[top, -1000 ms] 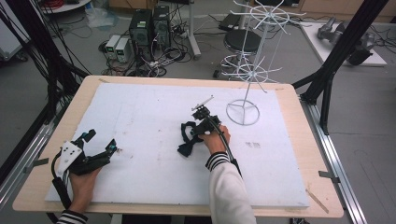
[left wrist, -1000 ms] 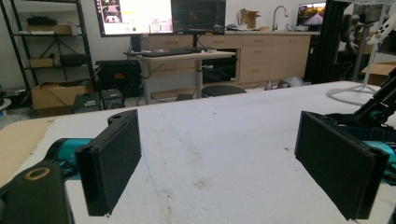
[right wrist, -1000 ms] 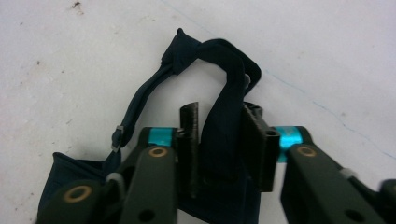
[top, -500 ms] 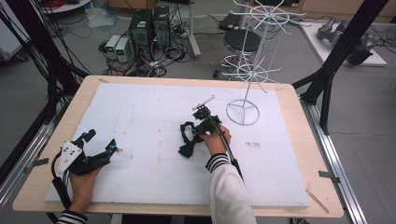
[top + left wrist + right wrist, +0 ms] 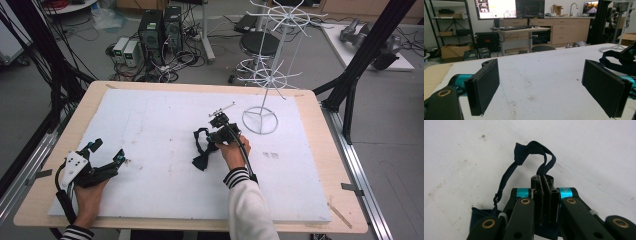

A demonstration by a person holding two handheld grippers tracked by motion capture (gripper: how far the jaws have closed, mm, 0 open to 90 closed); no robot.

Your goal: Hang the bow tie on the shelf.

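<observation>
Gripping the strap of the dark bow tie (image 5: 204, 150), the right gripper (image 5: 545, 186) has just closed its jaws fully on the band, while the bow lies on the white desk (image 5: 150, 125) at the gripper's 8 o'clock. Lift straight up, keeping the band taut, before carrying it toward the wire stand (image 5: 260, 120) at 2 o'clock. The left gripper (image 5: 549, 87) rests with jaws wide open and empty.

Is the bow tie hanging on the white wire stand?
No, the dark bow tie lies on the white table top, its strap pinched by the right gripper, beside the wire stand.
</observation>
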